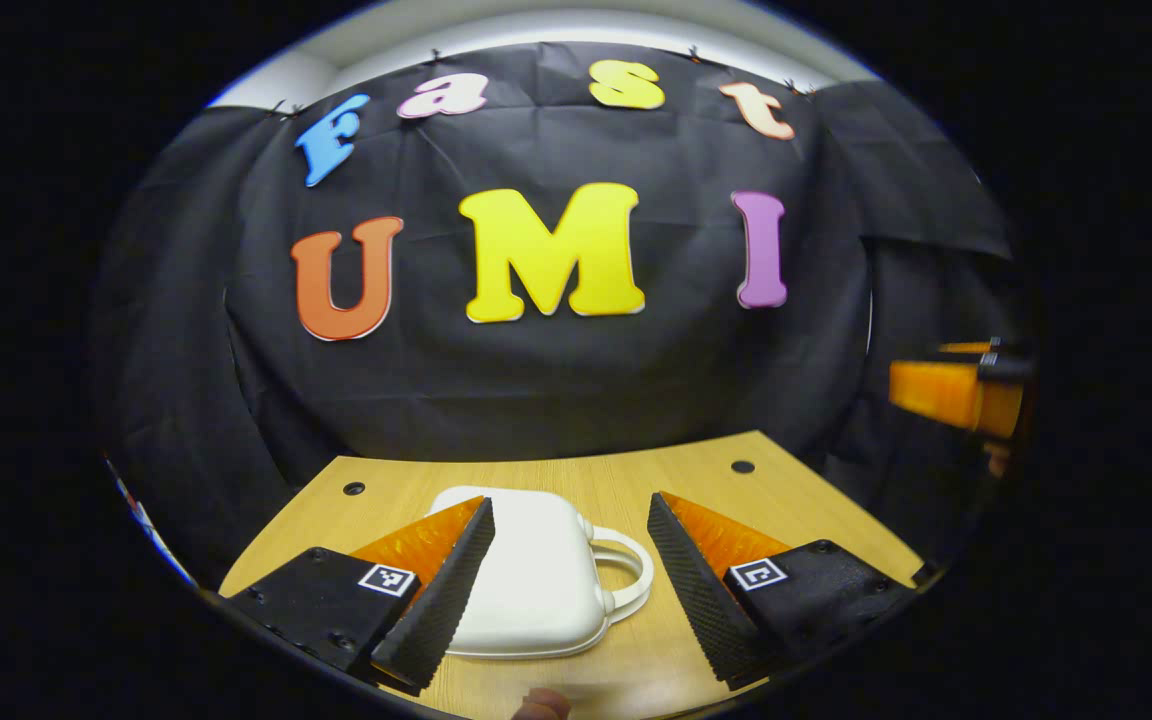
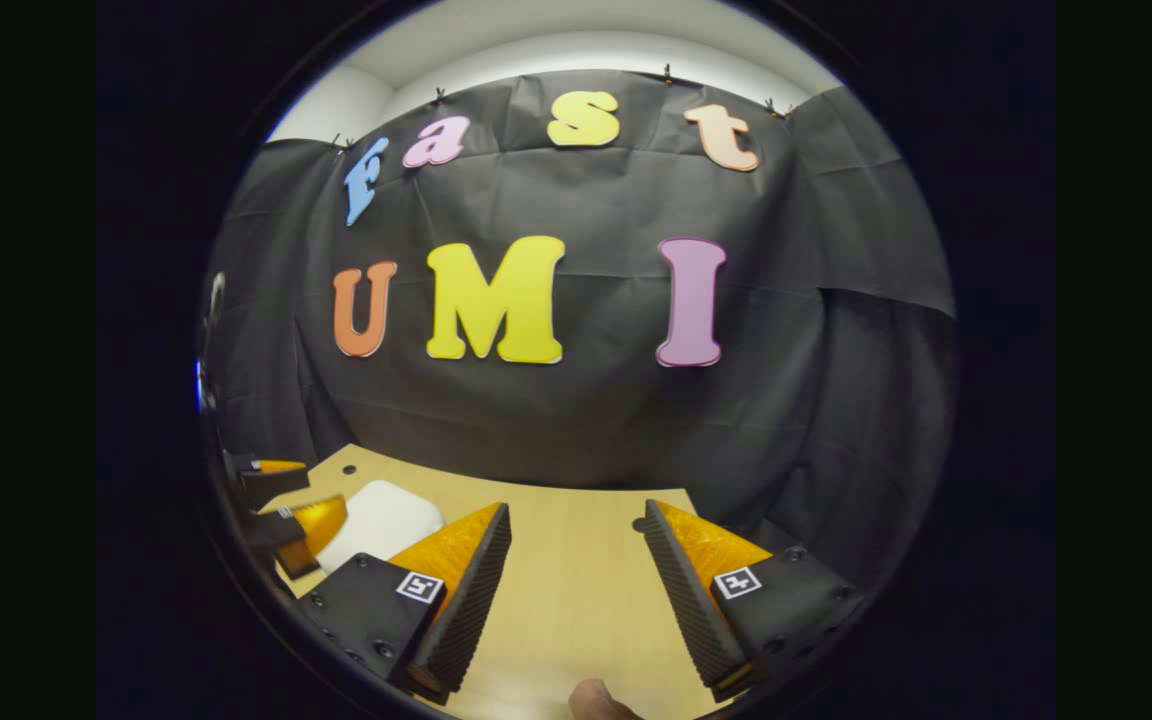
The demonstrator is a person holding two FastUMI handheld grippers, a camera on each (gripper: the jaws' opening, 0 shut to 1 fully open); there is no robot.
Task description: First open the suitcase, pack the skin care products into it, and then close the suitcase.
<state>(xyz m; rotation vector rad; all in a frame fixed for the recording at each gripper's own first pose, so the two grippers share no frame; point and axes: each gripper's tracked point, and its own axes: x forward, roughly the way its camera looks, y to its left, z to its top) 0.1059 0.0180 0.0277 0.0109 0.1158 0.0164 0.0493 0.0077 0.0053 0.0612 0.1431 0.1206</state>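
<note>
A small white suitcase lies flat and closed on the wooden table, its handle pointing right in the left gripper view. My left gripper hovers just above and in front of it, open, the case showing between the fingers with nothing held. In the right gripper view the suitcase sits at the far left, partly hidden by the left gripper. My right gripper is open over bare tabletop to the right of the case, apart from it; it also shows at the right edge as the right gripper.
The table has small round holes near its back corners and ends close to the black cloth wall. A fingertip of the holding hand shows at the bottom edge, and likewise a fingertip.
</note>
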